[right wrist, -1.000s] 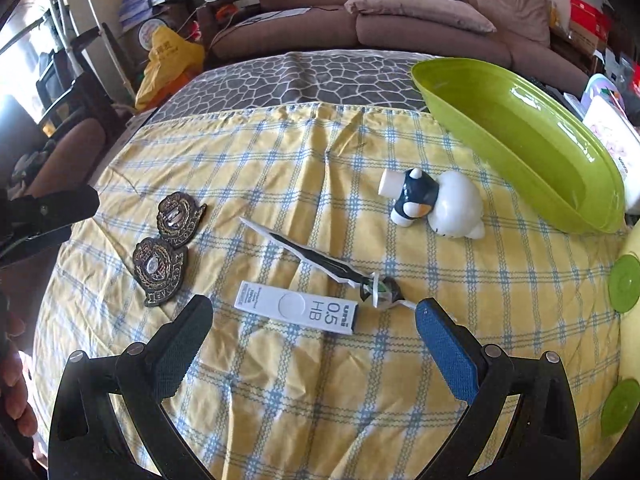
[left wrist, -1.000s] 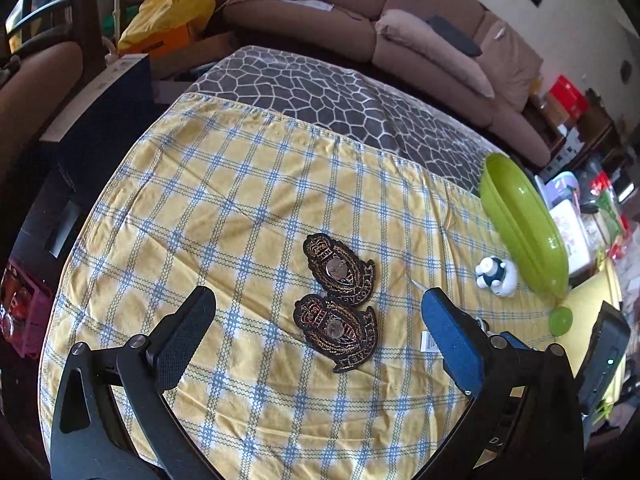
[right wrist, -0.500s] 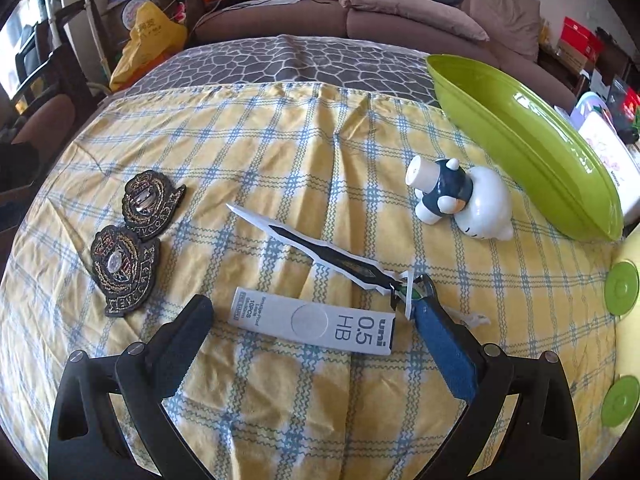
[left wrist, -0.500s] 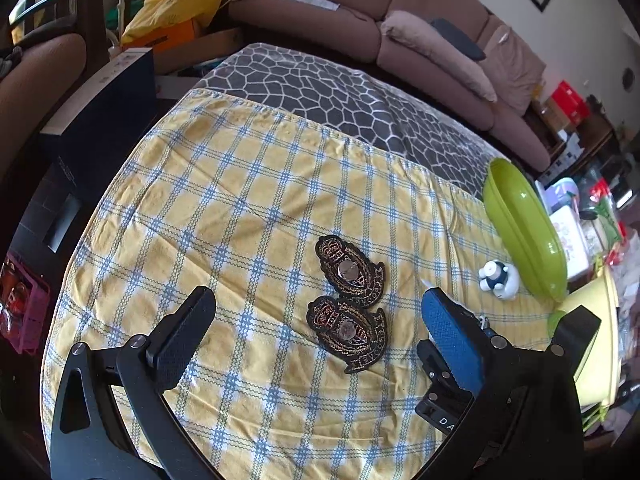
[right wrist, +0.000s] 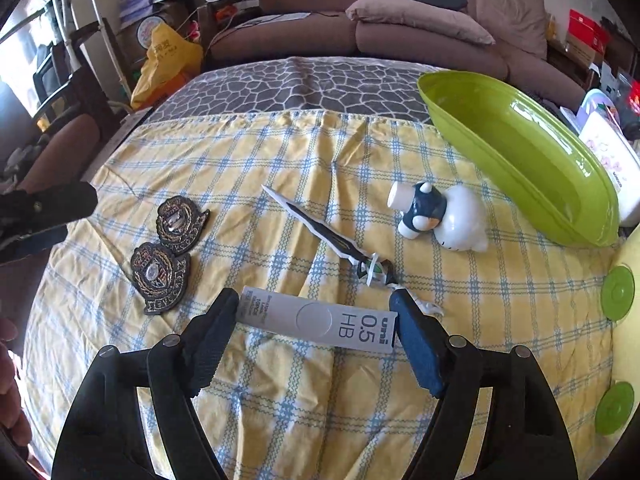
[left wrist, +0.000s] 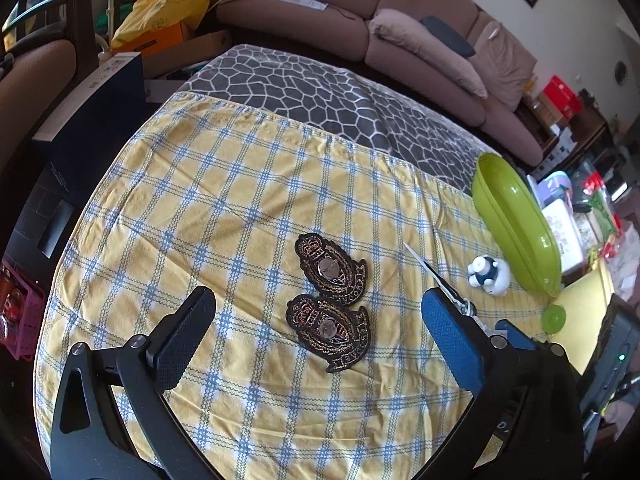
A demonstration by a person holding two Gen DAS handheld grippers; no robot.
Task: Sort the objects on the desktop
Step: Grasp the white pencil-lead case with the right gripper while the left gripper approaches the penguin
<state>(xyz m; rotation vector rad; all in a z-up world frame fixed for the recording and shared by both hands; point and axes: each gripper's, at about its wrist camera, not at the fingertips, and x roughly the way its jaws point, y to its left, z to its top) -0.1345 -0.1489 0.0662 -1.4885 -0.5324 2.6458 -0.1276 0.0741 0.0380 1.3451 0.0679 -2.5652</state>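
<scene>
A yellow cloth (right wrist: 320, 152) with blue check lines covers the table, and a brown sofa (right wrist: 400, 12) stands at the far side of the room. Near the middle of the cloth lies a long, flat lead case (right wrist: 320, 318). It is white and grey, with a round mark in the middle and "uni 0.5 HB" printed at its right end. The right gripper (right wrist: 316, 334) sits low over it, with one finger at each end of the case. The black finger (right wrist: 210, 340) is at the left end and the blue finger (right wrist: 416, 344) is at the right end. They look like they touch the ends, but I cannot tell if they squeeze it yet.

Just behind the case lies a small toy sword (right wrist: 332, 238), black and white, pointing far and left. To the right of it a white toy figure (right wrist: 440, 216) with a dark blue top lies on its side. A big green bowl (right wrist: 520, 160) sits at the far right. Two dark badges (right wrist: 166, 254) with gold stitching lie on the left, touching each other.

The left gripper (left wrist: 316, 344) hangs above the badges (left wrist: 328, 300) with its jaws wide apart, holding nothing.
</scene>
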